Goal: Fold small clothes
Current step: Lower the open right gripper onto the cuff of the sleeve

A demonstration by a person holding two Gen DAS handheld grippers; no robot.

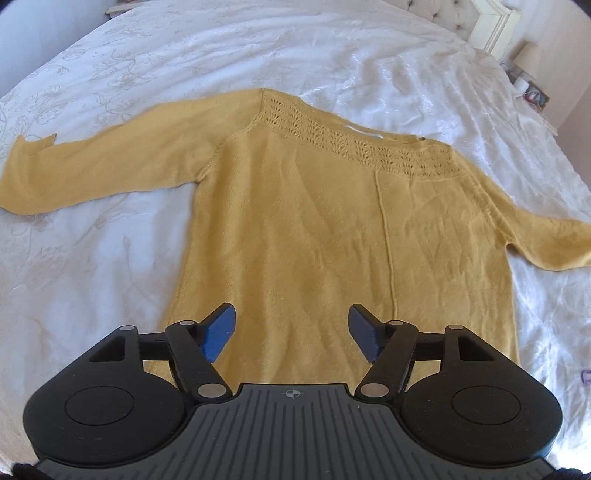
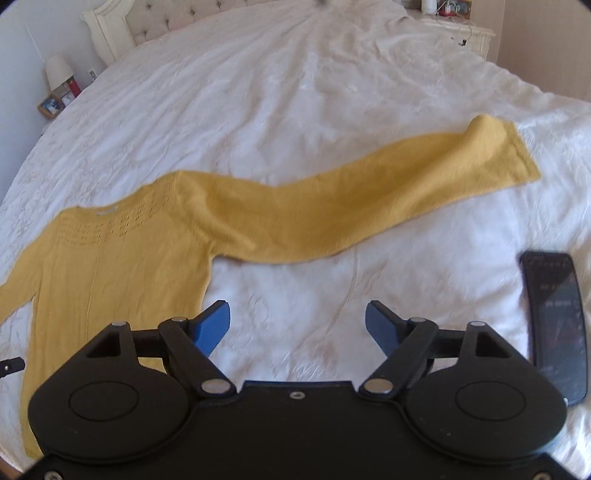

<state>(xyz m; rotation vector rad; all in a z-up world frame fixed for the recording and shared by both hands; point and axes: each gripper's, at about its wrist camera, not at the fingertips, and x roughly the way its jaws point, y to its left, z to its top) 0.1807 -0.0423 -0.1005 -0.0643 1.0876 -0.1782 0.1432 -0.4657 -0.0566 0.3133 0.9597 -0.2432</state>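
Note:
A mustard-yellow knit sweater (image 1: 325, 229) lies flat on a white bedspread (image 1: 221, 51), neck away from me, both sleeves spread out to the sides. My left gripper (image 1: 291, 330) is open and empty, hovering above the sweater's lower body near the hem. In the right wrist view the sweater's body (image 2: 110, 280) is at the left and its right sleeve (image 2: 369, 203) stretches up to the right. My right gripper (image 2: 297, 325) is open and empty over bare bedspread (image 2: 295, 110), just right of the sweater's side edge and below the sleeve.
A black phone (image 2: 557, 325) lies on the bed to the right of my right gripper. A padded headboard (image 2: 177, 14) is at the far end. A bedside table with a lamp (image 2: 59, 74) and photo frame (image 2: 50, 105) stands beside the bed.

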